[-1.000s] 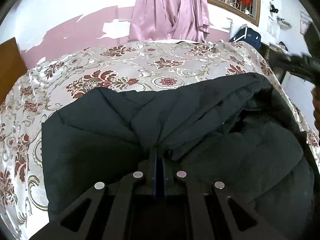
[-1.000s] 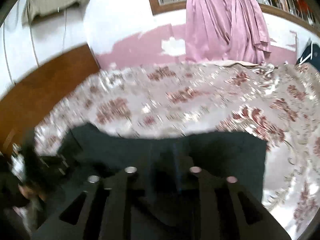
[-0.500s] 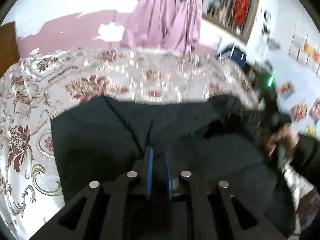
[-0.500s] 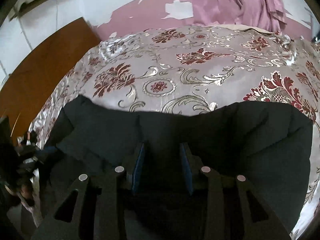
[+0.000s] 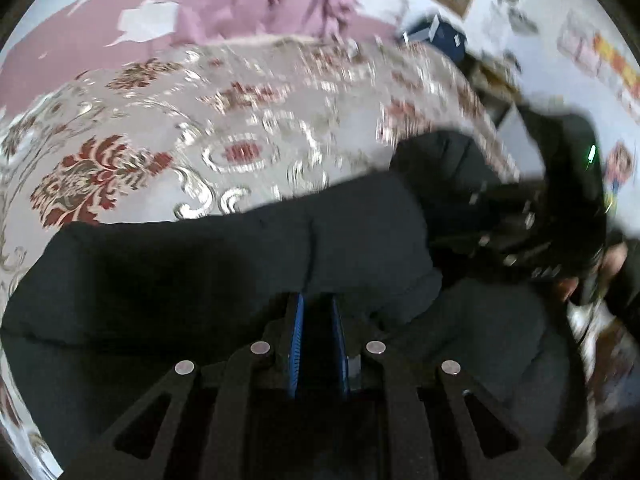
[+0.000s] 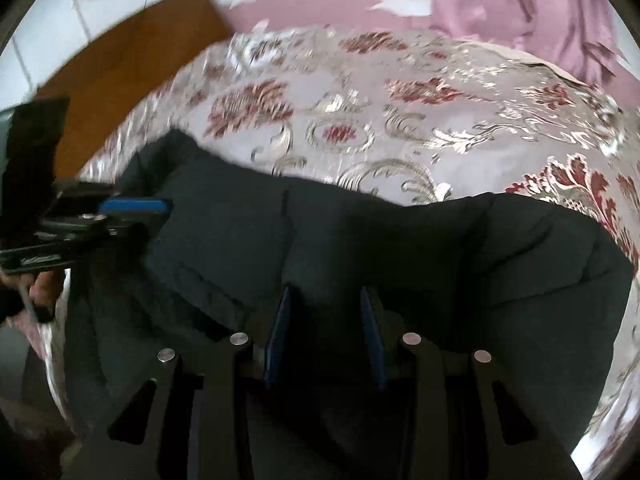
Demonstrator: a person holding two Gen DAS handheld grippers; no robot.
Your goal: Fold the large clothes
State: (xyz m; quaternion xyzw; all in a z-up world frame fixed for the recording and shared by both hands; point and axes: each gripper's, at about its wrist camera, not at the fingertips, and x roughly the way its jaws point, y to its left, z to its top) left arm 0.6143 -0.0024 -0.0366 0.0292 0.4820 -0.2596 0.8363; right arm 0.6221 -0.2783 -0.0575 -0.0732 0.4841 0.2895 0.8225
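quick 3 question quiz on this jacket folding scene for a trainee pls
1. True or false: the dark padded jacket lies on the floral satin bedspread.
2. What hangs beyond the bed's far edge? A: pink draped cloth; B: green towel; C: wall clock.
3. In the right wrist view, at which edge of the picture does the left gripper show?
Key: 1 true; 2 A; 3 the left edge.

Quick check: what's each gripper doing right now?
Left gripper: jaws slightly apart, black coat fabric between them.
Right gripper: open, over the coat.
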